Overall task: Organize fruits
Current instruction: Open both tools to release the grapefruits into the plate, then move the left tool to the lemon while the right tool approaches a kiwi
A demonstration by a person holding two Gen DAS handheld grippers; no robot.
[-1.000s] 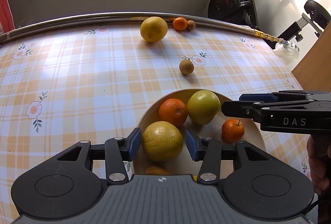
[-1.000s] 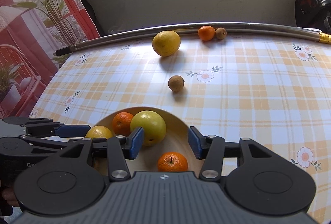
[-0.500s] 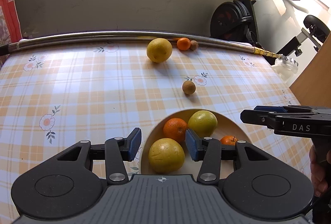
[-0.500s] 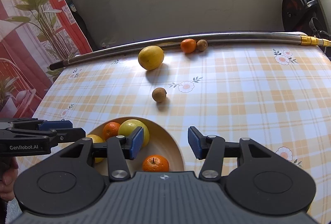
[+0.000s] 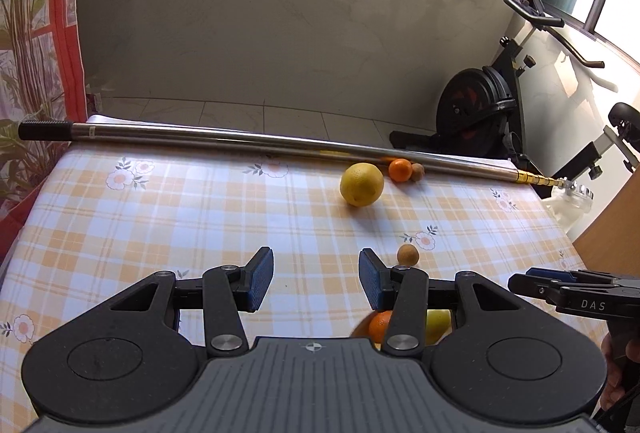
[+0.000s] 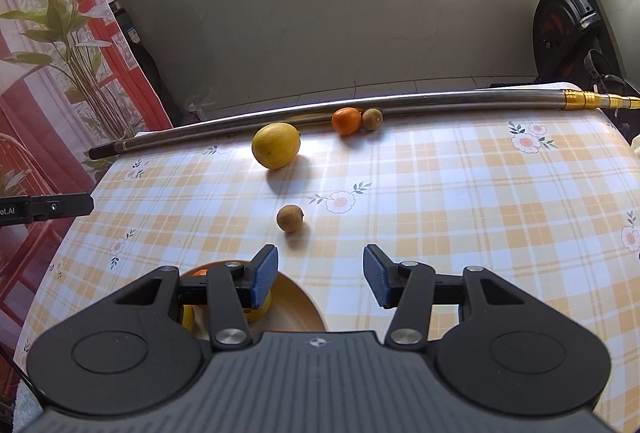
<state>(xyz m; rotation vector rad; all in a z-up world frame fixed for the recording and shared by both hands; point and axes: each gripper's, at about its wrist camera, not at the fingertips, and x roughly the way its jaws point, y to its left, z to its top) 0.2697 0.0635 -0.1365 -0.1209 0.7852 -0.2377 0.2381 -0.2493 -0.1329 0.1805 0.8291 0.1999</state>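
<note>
Nearest to me, my left claw hangs over the checked tablecloth with its blue pads apart and nothing between them. My right claw is likewise parted and empty, above bare cloth. In the left view the tip of my right claw juts in at the right edge, with part of my hand under it; in the right view the tip of my left claw shows at the left edge.

Just below the claws, a wooden bowl sits at the near edge of the table, largely hidden by the claw bodies. It holds an orange and a yellow fruit, both partly covered.

Beyond the bowl, a small brown fruit lies alone on the cloth beside a printed flower.

Farther off, a large lemon rests near the far edge. Behind it to the right, a small mandarin and a second small brown fruit lie side by side, touching or nearly so, against a long metal pole that runs along the table's far edge.

Past the table, a grey wall, a printed curtain at the left and an exercise bike at the right
</note>
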